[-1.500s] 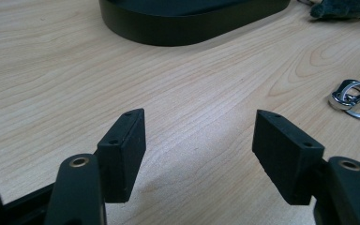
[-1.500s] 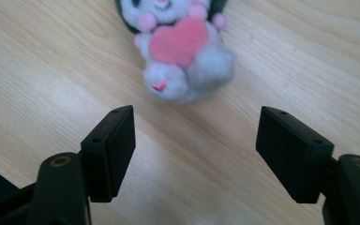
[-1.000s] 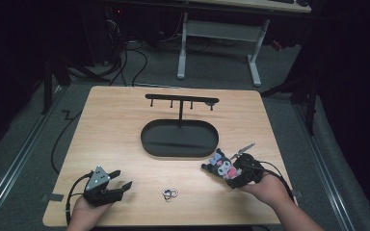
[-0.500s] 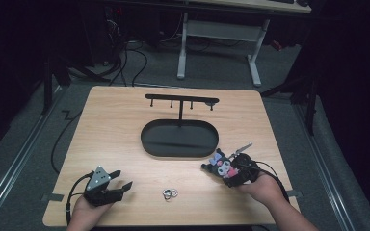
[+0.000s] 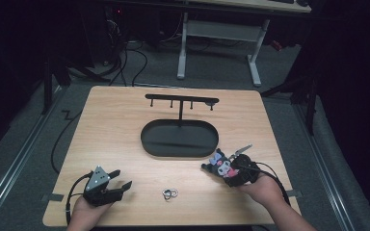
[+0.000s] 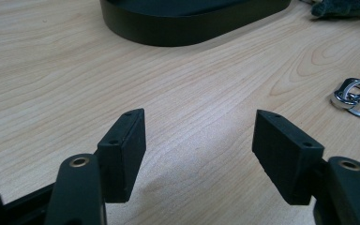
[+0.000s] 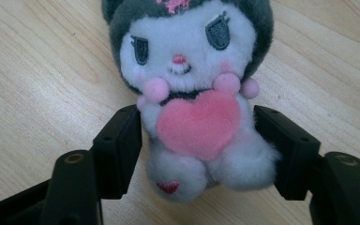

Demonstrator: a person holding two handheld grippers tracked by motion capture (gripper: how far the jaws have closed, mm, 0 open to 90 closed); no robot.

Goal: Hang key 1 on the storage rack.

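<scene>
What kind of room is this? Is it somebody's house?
Probably not a house: more likely a lab or workshop. A bare wooden table stands on grey carpet, cables trail across the floor, and another desk's metal legs stand behind.

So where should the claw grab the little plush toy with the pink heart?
Probably around its soft body, at the pink heart, below the bigger head. The plush toy lies face up on the table, so come in from its feet with one jaw on each flank. The right claw already straddles it that way and has just been closing.
</scene>
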